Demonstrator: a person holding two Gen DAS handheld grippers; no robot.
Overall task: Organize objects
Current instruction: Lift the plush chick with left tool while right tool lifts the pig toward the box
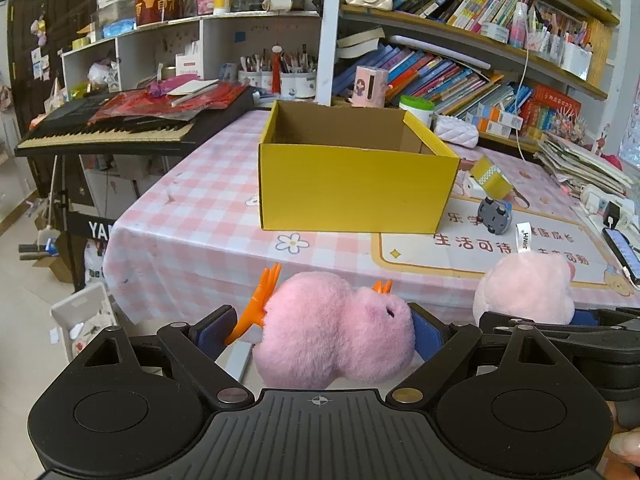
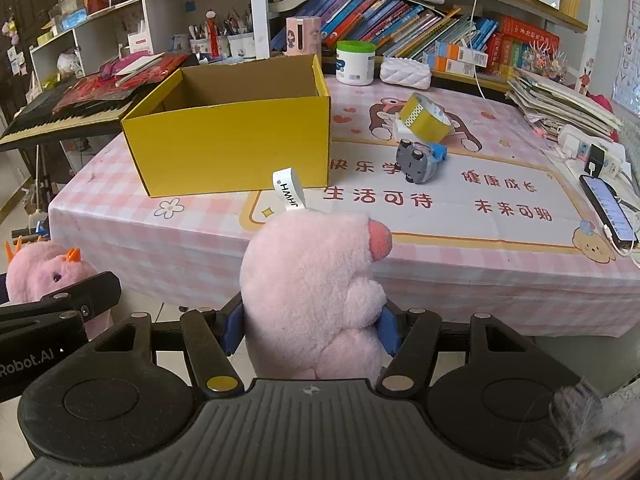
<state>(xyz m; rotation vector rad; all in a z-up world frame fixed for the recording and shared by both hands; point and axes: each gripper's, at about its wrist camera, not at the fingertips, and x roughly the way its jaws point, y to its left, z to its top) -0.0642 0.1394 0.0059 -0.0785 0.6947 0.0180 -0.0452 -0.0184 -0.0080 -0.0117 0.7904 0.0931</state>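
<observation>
Left wrist view: left gripper [image 1: 320, 330] clamps pink plush [image 1: 332, 332]; right gripper [image 2: 310, 326] clamps pale plush [image 2: 308, 280].

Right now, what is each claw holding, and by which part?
Left claw: the pink plush with orange spikes, pinched across its sides. Right claw: the pale pink plush pig, squeezed across its lower body.

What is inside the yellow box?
The yellow box is open on top, and only bare brown cardboard walls show inside. Its floor, especially along the near wall, is hidden by that wall in both views, so something low there cannot be ruled out.
</observation>
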